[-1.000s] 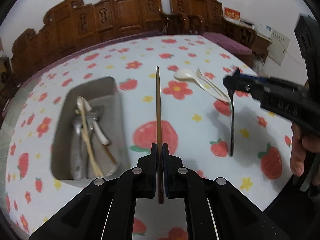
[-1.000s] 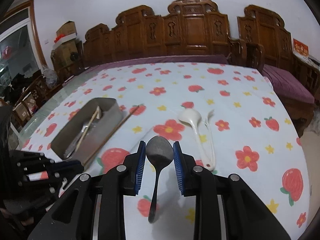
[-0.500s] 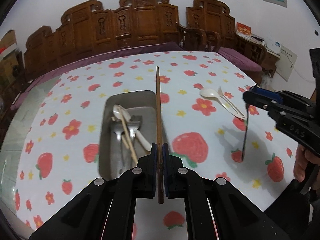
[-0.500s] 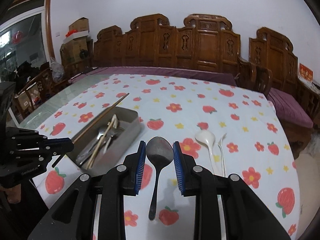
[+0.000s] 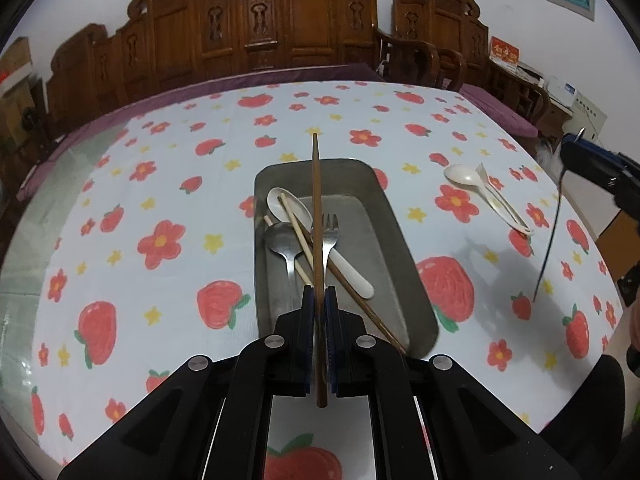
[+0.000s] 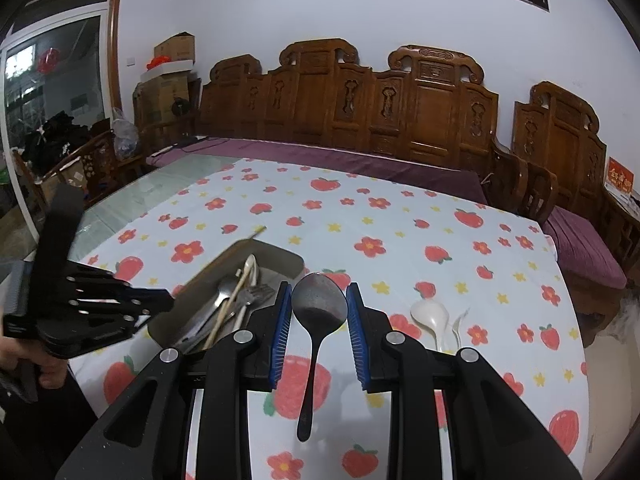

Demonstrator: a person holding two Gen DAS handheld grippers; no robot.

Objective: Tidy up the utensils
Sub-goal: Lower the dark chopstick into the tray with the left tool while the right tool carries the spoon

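My left gripper (image 5: 319,300) is shut on a dark brown chopstick (image 5: 316,208) and holds it above the metal tray (image 5: 384,216), along its length. The tray holds a white spoon (image 5: 286,204), a metal spoon (image 5: 282,244), a fork (image 5: 329,232) and other chopsticks. My right gripper (image 6: 318,306) is shut on a dark metal spoon (image 6: 318,308), bowl between the pads, handle hanging down, to the right of the tray (image 6: 200,280). A white plastic spoon and fork (image 5: 486,192) lie on the cloth, also in the right wrist view (image 6: 434,316).
The table wears a strawberry and flower cloth (image 5: 160,240). Carved wooden chairs (image 6: 360,112) line the far side. The right gripper (image 5: 600,168) shows at the right edge of the left wrist view, the left gripper (image 6: 92,308) at the left of the right wrist view.
My left gripper has moved left with the chopstick, from right of the tray to above it. My right gripper has risen with the spoon and drawn back a little.
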